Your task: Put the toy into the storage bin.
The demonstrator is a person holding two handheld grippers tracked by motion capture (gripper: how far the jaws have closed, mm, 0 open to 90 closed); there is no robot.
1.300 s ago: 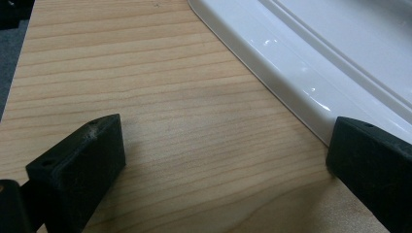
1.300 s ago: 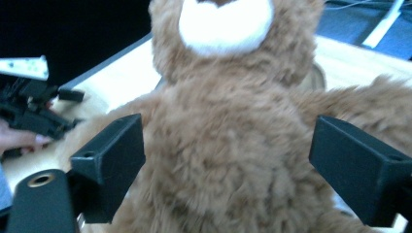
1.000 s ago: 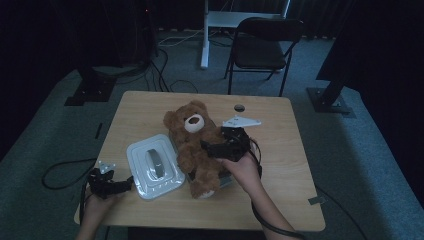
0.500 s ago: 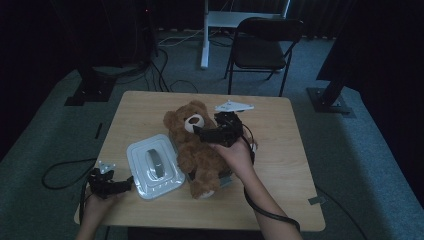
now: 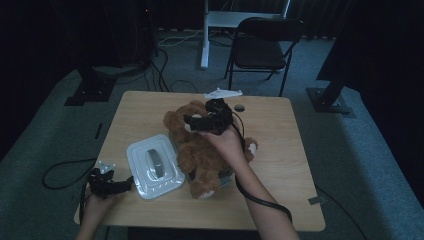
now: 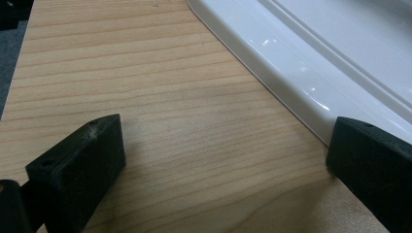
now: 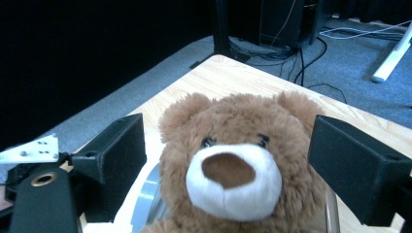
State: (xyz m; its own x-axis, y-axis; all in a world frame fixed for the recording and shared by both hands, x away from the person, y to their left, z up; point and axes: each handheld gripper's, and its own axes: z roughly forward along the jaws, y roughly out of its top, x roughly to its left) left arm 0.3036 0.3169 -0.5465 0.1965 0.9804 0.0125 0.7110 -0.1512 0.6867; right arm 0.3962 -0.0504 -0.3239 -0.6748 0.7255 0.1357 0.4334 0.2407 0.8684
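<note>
A brown teddy bear [image 5: 200,155] sits in the middle of the wooden table [image 5: 280,150], facing the right gripper view with its white muzzle [image 7: 233,179]. My right gripper [image 5: 192,121] hovers at the bear's head, open, its jaws spread to either side of the head [image 7: 228,145] without touching it. A white rectangular lid [image 5: 152,167] lies left of the bear. My left gripper [image 5: 122,186] rests low on the table at the lid's near left corner, open, one jaw next to the lid's rim [image 6: 291,77] and nothing between its jaws [image 6: 223,160].
A grey rim [image 7: 145,204] shows under the bear, as of a container beneath it. A small dark round thing [image 5: 240,107] lies near the table's far edge. A folding chair [image 5: 265,45] stands behind the table, and cables run over the floor.
My right gripper has moved from the bear's belly back and left to its head. The left gripper, the lid and the bear have stayed put.
</note>
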